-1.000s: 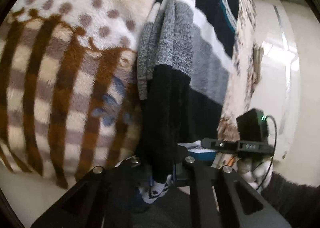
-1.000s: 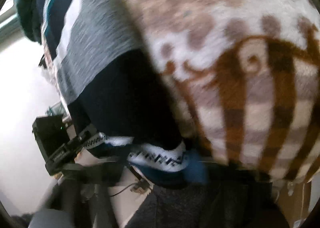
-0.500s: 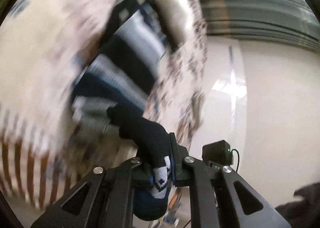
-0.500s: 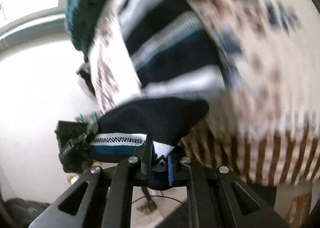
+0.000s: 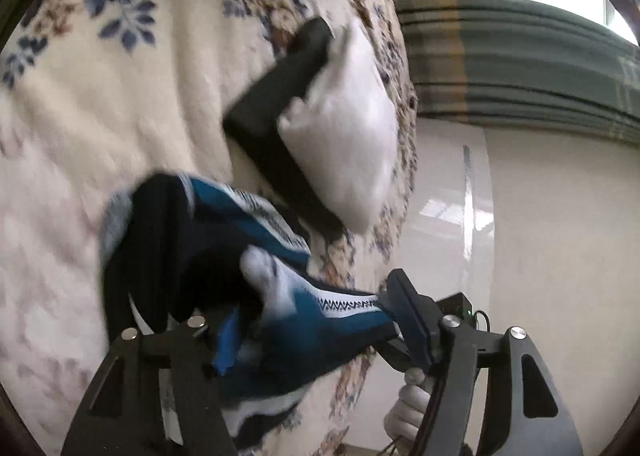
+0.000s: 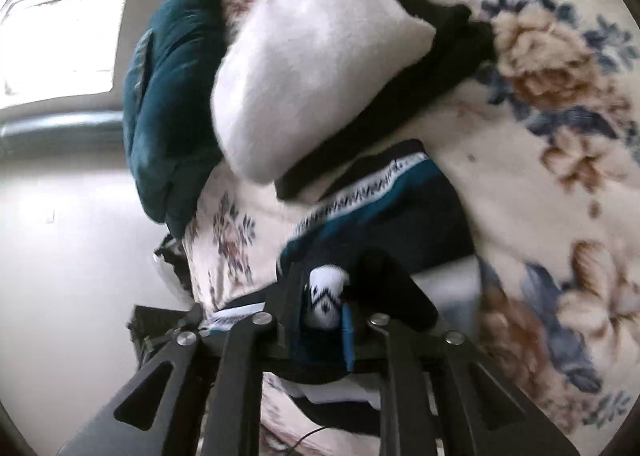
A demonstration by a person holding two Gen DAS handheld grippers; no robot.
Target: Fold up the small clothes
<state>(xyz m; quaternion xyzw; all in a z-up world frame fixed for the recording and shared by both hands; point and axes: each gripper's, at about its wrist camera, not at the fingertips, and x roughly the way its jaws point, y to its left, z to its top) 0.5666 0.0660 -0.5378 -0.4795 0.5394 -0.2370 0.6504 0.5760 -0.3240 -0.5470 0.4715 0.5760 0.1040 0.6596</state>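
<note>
A small knit sweater (image 5: 208, 252), black with teal, white and grey stripes, is bunched over the floral blanket (image 5: 100, 96). My left gripper (image 5: 316, 320) stands wide open with the sweater's hem lying loosely between its fingers. My right gripper (image 6: 326, 306) is shut on a white patterned edge of the sweater (image 6: 384, 212). The right gripper also shows in the left wrist view (image 5: 404, 316), pinching the hem.
A white folded garment (image 5: 344, 128) lies on a black one (image 5: 276, 96) further along the blanket. A dark teal garment (image 6: 168, 96) is piled beyond them. The blanket's edge drops to a pale glossy floor (image 5: 540, 256).
Both grippers swept the sweater up and over from the striped blanket area to the floral part. My left gripper, shut on the fabric before, has opened.
</note>
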